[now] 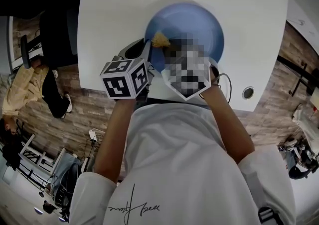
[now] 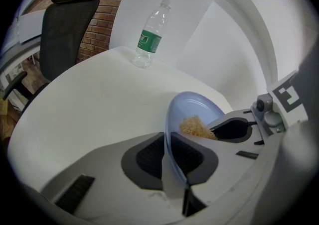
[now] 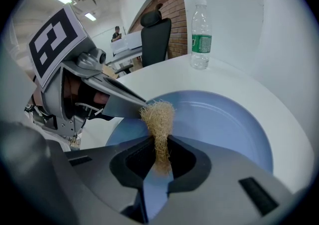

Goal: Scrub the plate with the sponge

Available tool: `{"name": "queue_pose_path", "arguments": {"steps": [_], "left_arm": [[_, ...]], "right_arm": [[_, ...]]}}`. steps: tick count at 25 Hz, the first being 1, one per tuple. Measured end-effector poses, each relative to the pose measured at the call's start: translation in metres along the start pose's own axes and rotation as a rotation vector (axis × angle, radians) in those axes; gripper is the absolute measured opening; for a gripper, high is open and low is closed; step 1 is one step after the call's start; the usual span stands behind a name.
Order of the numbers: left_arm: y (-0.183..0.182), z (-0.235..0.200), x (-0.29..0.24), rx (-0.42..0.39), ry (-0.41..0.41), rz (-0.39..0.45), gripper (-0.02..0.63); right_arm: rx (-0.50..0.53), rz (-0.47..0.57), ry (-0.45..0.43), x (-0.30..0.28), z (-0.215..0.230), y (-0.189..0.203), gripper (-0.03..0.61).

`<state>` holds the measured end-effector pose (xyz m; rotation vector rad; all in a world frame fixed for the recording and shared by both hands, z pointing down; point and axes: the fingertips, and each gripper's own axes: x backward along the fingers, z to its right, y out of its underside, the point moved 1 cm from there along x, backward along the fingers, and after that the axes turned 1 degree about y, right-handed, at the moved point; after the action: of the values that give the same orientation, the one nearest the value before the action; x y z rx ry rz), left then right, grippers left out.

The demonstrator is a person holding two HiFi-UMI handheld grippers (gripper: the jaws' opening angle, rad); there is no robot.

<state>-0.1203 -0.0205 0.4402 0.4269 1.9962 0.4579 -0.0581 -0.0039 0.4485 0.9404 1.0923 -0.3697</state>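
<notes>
A blue plate [image 1: 199, 25] sits on the white table [image 1: 109, 15], tilted up at its near-left rim. My left gripper [image 2: 172, 157] is shut on that rim, and the plate [image 2: 194, 107] shows edge-on between its jaws. My right gripper [image 3: 158, 162] is shut on a tan fibrous sponge [image 3: 158, 117], which presses on the plate [image 3: 224, 119] near the held rim. In the head view the sponge [image 1: 160, 39] lies at the plate's left edge beside the left gripper [image 1: 145, 52]. A mosaic patch hides most of the right gripper there.
A clear water bottle with a green label [image 2: 152, 35] stands at the far side of the table. A black office chair [image 2: 70, 25] is behind the table's far-left edge. The table's near edge is close to the person's body.
</notes>
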Motion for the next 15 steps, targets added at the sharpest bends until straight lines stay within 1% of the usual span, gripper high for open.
{"name": "queue_pose_path", "arguments": {"steps": [4, 15], "left_arm": [[0.0, 0.0, -0.001, 0.011, 0.005, 0.002, 0.043], [0.0, 0.002, -0.002, 0.027, 0.019, 0.002, 0.043]], "right_arm": [[0.004, 0.007, -0.005, 0.0, -0.002, 0.002, 0.046], [-0.006, -0.003, -0.066, 0.004, -0.009, 0.011, 0.046]]}}
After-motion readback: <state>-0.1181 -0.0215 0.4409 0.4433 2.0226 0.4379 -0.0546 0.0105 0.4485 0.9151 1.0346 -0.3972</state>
